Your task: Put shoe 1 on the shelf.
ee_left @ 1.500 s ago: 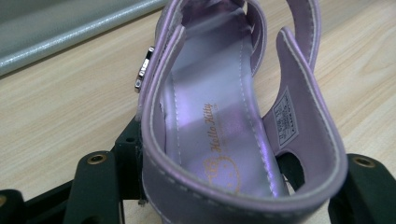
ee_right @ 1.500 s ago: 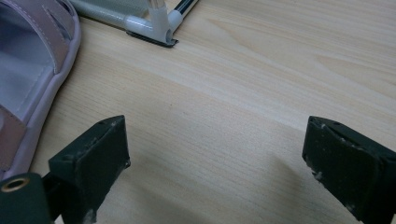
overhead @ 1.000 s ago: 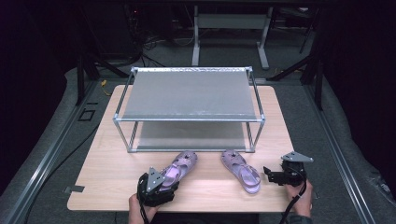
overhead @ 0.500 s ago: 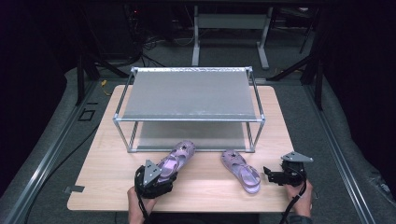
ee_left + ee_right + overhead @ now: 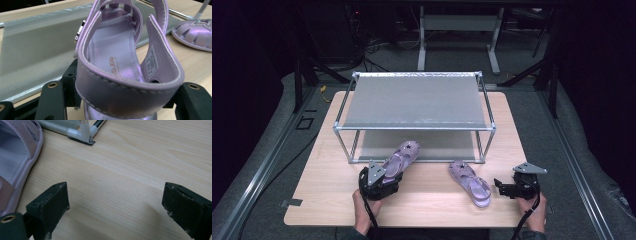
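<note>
Purple sandal [image 5: 125,65] is in my left claw [image 5: 379,181], gripped at the heel end w/ the jaws pressed on both sides of the back strap. In the left gripper view the heel strap sits right btwn the black jaws, insole running away from me, a small metal buckle on the strap's left side. Landmark is the rack [image 5: 412,120], a metal-tube frame w/ two grey shelves, standing on the table [image 5: 317,200]. From the high view the held sandal points its toe at the rack's front rail, toe tip reaching just over the front edge of the lower shelf [image 5: 377,145], left of the rack's middle. Can't tell if the sole is touching the table or lifted a bit.

Second sandal [image 5: 470,182], same purple, lies flat on the table in front of the rack, toward its right front leg, toe end toward the rack. It's well apart from the held one.

My right claw [image 5: 504,188] is in front of the rack too, outboard of its right front leg, just beside the second sandal's heel end. Jaws spread wide, nothing btwn them but bare wood; in the right gripper view the sandal's edge sits left of the left jaw, not touching it, and the rack's foot [image 5: 83,135] is farther ahead.
</note>
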`<state>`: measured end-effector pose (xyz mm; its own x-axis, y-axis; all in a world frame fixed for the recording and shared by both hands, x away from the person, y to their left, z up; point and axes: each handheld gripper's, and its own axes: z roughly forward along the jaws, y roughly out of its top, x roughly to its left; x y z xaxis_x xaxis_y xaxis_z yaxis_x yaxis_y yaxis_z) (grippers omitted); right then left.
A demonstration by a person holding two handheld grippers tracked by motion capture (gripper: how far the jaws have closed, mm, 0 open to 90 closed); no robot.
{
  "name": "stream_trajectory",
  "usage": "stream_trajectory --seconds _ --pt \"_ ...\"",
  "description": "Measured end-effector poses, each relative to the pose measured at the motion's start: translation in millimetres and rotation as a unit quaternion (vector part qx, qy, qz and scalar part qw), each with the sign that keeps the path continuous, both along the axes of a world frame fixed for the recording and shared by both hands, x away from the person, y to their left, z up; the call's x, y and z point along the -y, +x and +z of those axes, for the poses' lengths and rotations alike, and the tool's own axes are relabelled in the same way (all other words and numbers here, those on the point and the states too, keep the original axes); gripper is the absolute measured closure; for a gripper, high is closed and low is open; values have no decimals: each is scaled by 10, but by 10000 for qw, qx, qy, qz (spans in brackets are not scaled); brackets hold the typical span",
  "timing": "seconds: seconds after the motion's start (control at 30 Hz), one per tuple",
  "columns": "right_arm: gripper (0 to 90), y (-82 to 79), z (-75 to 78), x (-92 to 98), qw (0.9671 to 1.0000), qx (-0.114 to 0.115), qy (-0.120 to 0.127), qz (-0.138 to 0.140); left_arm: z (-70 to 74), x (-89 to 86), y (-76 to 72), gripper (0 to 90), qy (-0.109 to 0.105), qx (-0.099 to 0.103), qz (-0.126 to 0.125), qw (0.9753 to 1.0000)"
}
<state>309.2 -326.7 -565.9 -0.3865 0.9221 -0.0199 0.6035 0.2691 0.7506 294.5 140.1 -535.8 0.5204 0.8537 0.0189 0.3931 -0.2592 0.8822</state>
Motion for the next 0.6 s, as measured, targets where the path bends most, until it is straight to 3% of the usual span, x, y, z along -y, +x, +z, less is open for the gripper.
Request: stream_trajectory --seconds 0.47,0.6 --pt "66 -2 0 0 10000 10 15 0 -39 50 314 369 -187 -66 194 9996" --pt "66 -2 1 0 10000 8 14 0 -56 56 412 370 -138 -108 261 9995"
